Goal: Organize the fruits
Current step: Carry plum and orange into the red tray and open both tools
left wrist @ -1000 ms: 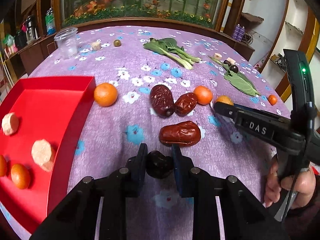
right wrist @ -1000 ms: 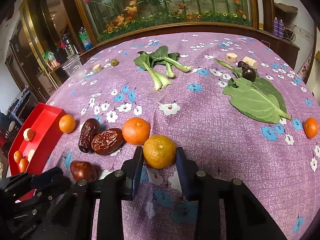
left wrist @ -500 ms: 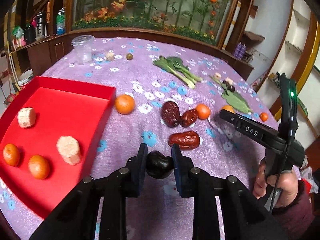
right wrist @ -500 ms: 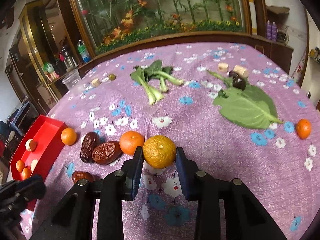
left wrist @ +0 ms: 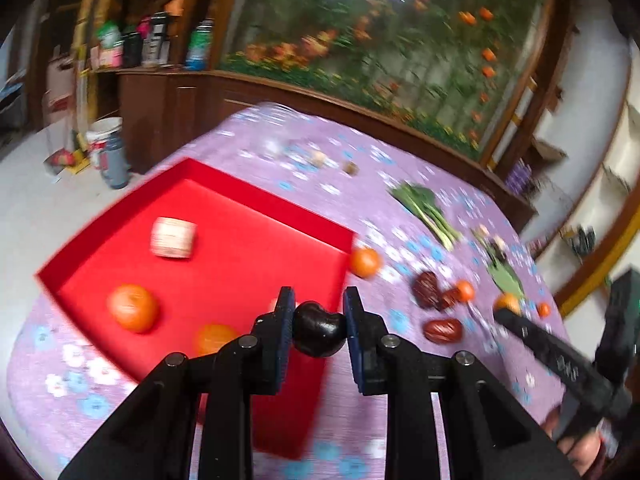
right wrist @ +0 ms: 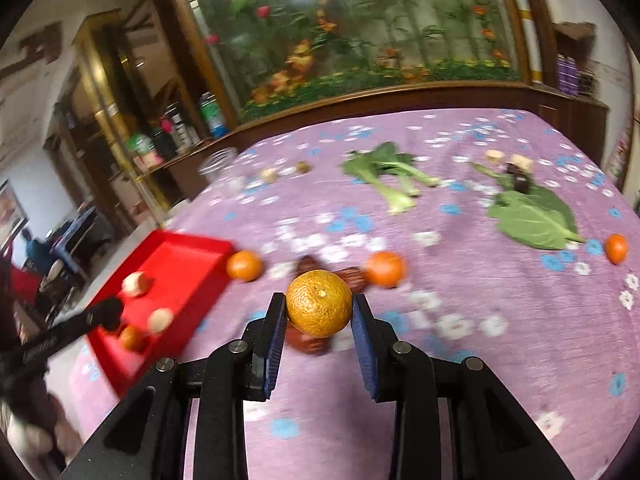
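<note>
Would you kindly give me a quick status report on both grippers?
Left gripper shut on dark plum, above red tray edge. Right gripper shut on orange, over the table. Nothing blocking.

Bright indoor light, heavy fisheye bend, motion blur nearly everywhere.

Both views are evenly lit from above; white glare burns out at the top edge on the painted wall panel [left wrist: 400, 40], and shadows on the purple tablecloth [right wrist: 460, 300] are soft and faint. The corners fall to black vignette and straight edges curve strongly near the rim. The left gripper [left wrist: 319, 330] with its dark fruit [left wrist: 318, 334] and the right gripper [right wrist: 319, 314] with its mandarin [right wrist: 319, 303] stay sharp, the peel's pores readable. Everything behind smears: the red tray [left wrist: 256, 216] has streaked edges, the cloth's flowers blur into patches, and the leafy greens [right wrist: 384, 176] lack detail.
</note>
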The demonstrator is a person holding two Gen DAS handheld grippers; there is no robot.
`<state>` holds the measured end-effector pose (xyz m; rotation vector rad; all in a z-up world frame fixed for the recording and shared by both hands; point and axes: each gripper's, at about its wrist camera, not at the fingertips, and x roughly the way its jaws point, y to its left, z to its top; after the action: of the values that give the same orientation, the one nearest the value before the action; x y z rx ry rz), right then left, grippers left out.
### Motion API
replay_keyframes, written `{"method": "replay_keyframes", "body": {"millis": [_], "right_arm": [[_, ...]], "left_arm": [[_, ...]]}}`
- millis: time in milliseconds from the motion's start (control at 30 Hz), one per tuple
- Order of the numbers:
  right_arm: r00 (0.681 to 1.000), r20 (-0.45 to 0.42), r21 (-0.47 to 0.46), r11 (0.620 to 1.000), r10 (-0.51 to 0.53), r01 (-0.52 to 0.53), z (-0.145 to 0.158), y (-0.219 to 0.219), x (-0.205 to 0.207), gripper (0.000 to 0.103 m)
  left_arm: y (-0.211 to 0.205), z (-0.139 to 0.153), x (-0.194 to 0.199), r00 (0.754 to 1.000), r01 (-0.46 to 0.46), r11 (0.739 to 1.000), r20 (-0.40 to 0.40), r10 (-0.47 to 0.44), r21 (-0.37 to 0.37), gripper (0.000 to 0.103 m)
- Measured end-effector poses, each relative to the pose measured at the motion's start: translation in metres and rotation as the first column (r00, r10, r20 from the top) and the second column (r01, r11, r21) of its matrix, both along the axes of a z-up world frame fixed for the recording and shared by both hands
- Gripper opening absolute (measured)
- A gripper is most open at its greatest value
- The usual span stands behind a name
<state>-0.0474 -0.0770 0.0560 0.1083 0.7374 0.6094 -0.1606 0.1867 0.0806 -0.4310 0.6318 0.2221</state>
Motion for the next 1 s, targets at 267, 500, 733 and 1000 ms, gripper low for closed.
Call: {"method": "replay_keyframes", "body": {"millis": [267, 500, 733, 1000], "right_arm": [[0.984, -0.022, 0.0, 0.984, 0.177, -0.177, 0.007, 0.072, -0.033, 0.035], [0.946, -0.056, -0.035, 0.946, 0.32, -0.322, 0.002, 0.142, -0.051, 0.036], [0.922, -0.101, -0.08, 0.921, 0.374, -0.382, -0.014, 0.184, -0.058, 0.036], [0.917, -0.12, -0.124, 0.911, 0.379, -0.393, -0.027, 0.201, -0.057, 0.037]], "left_arm": [[0.066, -0.015, -0.031, 0.991, -0.13, 0.988, 0.009, 0.131, -0.087, 0.024], [0.094, -0.028, -0.038, 0.986, -0.165, 0.978, 0.006, 0.167, -0.129, 0.024], [0.108, -0.037, -0.037, 0.985, -0.172, 0.973, 0.003, 0.175, -0.152, 0.024], [0.113, -0.038, -0.039, 0.983, -0.174, 0.965, 0.02, 0.182, -0.194, 0.047]]}}
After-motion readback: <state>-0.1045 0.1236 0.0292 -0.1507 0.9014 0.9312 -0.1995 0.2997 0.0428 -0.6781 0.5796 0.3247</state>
